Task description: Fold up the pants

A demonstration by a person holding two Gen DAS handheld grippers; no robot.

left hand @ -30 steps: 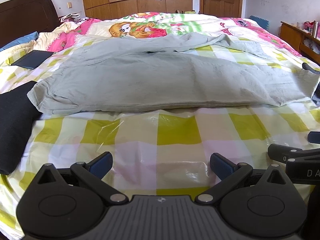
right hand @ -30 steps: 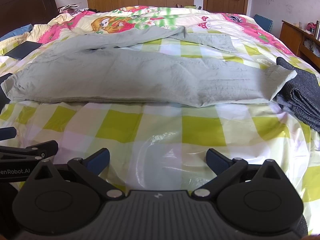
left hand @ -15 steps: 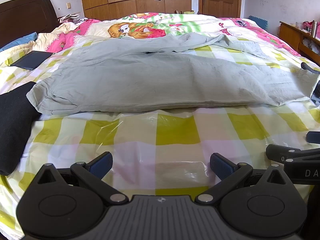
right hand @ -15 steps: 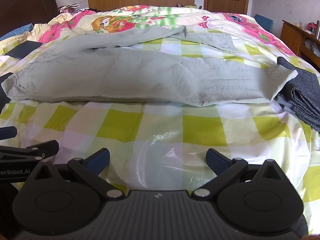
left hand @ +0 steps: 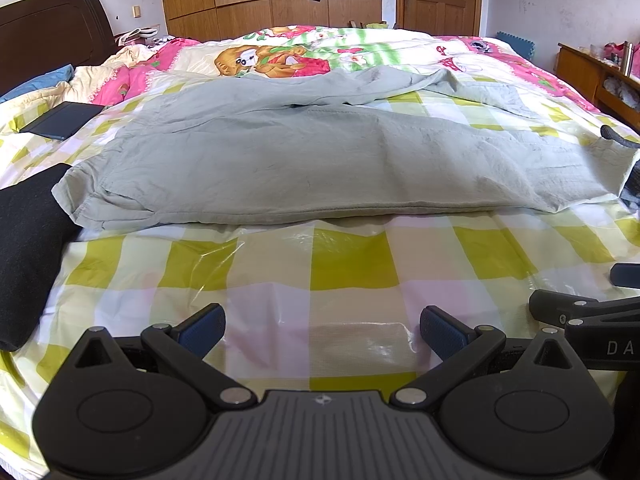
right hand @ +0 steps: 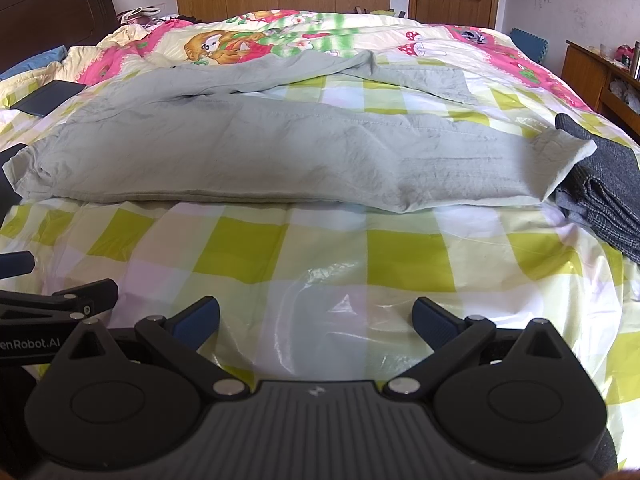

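Observation:
Pale grey-green pants [left hand: 304, 160] lie spread across the checked bed cover, waist at the left, one leg running right toward me, the other leg trailing off at the back right. They also show in the right wrist view [right hand: 256, 152]. My left gripper [left hand: 322, 330] is open and empty, low over the cover, well short of the pants' near edge. My right gripper [right hand: 316, 318] is open and empty too, beside the left one. Each gripper's fingers show at the edge of the other's view.
A black folded garment [left hand: 28, 240] lies at the left by the waist. A dark grey folded garment [right hand: 600, 184] lies at the right, touching the leg hem. A dark flat tablet-like object [left hand: 60, 120] lies at far left. A wooden cabinet [right hand: 592, 68] stands at the right.
Both views have shifted very slightly; the pants sit marginally lower in the frames. Both grippers stay open and empty.

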